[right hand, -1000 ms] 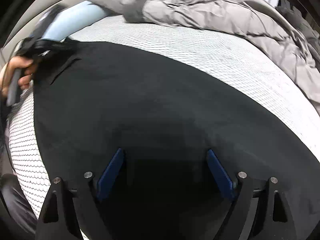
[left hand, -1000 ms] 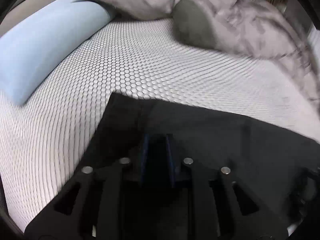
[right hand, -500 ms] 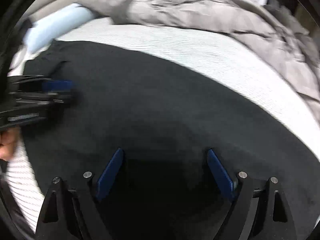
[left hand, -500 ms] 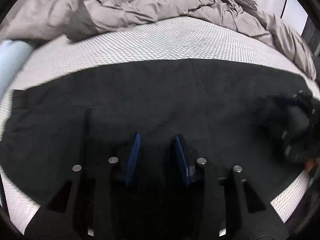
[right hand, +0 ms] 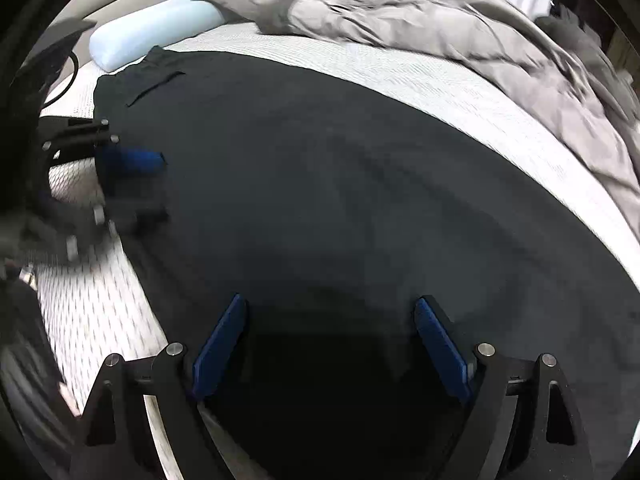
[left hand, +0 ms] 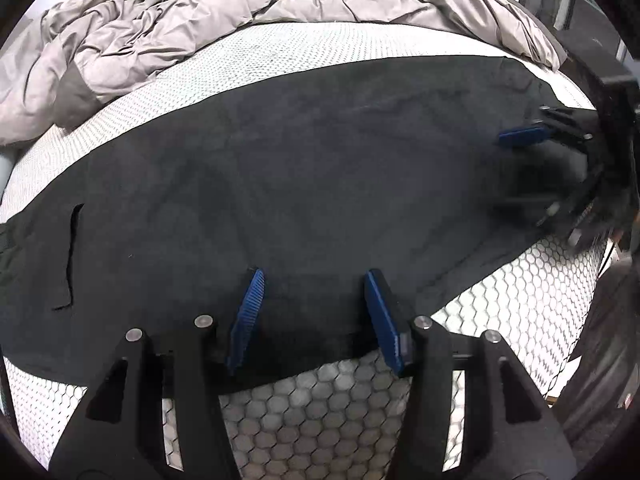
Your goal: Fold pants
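the pants (left hand: 304, 184) lie spread flat across the mattress (left hand: 320, 408), a long black band running left to right, with their near edge close to the near side of the bed. a pocket slit shows toward their left end in the left wrist view.

the left gripper (left hand: 316, 312) is released, its blue pads (left hand: 248, 312) set apart over the near hem of the pants, with cloth beneath and between them (whether the tips touch the fabric cannot be told). the honeycomb weave of the mattress shows just below the hem, between the gripper's arms.

the right gripper (right hand: 332, 344) is likewise spread wide, with black cloth filling the space between its pads (right hand: 440, 352); it grips nothing. from the left wrist view it (left hand: 536, 168) appears at the far right over the right end of the pants, one blue pad clear and the rest blurred. from the right wrist view the left gripper (right hand: 132, 184) sits at the left over the pants' near edge, also blurred.

a crumpled grey duvet (left hand: 208, 28) is heaped along the far side of the bed, apart from the pants. a pale blue pillow (right hand: 156, 32) lies at the far left, just beside the pants' left end.
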Available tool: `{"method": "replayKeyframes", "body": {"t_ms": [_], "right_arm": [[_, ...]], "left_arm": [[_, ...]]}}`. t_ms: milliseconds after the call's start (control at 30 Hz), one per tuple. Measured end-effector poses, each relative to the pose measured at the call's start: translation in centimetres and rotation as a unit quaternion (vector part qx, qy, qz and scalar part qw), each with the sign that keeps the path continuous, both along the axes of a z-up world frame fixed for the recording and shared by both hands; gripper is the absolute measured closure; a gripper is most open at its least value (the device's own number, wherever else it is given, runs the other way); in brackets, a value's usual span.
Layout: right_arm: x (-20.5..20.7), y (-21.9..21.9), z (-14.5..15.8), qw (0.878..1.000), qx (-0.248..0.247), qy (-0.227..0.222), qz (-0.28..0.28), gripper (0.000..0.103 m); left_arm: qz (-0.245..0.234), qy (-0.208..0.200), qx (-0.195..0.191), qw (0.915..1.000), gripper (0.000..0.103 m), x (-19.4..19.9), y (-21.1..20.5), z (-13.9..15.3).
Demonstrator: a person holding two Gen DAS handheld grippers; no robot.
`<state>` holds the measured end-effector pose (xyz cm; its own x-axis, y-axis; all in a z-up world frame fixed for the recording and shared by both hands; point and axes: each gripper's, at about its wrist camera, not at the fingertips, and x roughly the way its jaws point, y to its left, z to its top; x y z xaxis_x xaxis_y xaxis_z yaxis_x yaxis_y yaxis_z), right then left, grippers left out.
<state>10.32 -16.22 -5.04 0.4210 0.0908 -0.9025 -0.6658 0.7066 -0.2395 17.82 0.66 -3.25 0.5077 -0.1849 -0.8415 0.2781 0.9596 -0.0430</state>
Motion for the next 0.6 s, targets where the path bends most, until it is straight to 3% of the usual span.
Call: {"method": "replayKeyframes", "body": {"t_ms": [133, 200, 267, 300, 333, 400, 533, 600], "right_arm": [[0.3, -8.1, 2.5, 0.998, -0.007, -0.027, -0.054, 0.014], [1.2, -13.7, 3.8, 0.987, -0.042, -0.075, -0.135, 0.014], [1.6, -19.2, 5.1, 0.977, -0.020, -0.086, -0.196, 0.015], [1.5, -22.7, 5.9, 0.970, 0.015, -0.085, -0.226, 0.015], [1.4, -24.1, 6.2, 0.967, 0.029, -0.084, -0.238, 0.022], [0.7, -27.2, 7.0, 0.952, 0.004, -0.122, -0.280, 0.022], [0.2, -28.0, 8.5, 0.936, 0.029, -0.155, -0.315, 0.022], [0.0, -26.3, 9.2, 0.937, 0.035, -0.176, -0.298, 0.022]], "left_arm": [[0.001, 0.004, 0.012, 0.9999, 0.050, 0.4, 0.2, -0.1], [0.003, 0.002, 0.015, 0.9999, 0.048, -1.2, 0.4, -0.4], [0.003, 0.001, 0.015, 0.9999, 0.047, -2.0, 0.7, -0.5], [0.003, 0.001, 0.014, 0.9999, 0.046, -2.0, 0.8, -0.6], [0.005, 0.003, 0.014, 0.9999, 0.046, -2.0, 0.8, -0.6], [0.020, 0.009, 0.004, 0.9997, 0.046, -1.9, 1.0, 0.0], [0.026, -0.025, -0.086, 0.9957, 0.046, -1.8, -0.1, 3.3], [0.002, -0.042, -0.095, 0.9946, 0.046, -1.3, -2.8, 4.2]]}}
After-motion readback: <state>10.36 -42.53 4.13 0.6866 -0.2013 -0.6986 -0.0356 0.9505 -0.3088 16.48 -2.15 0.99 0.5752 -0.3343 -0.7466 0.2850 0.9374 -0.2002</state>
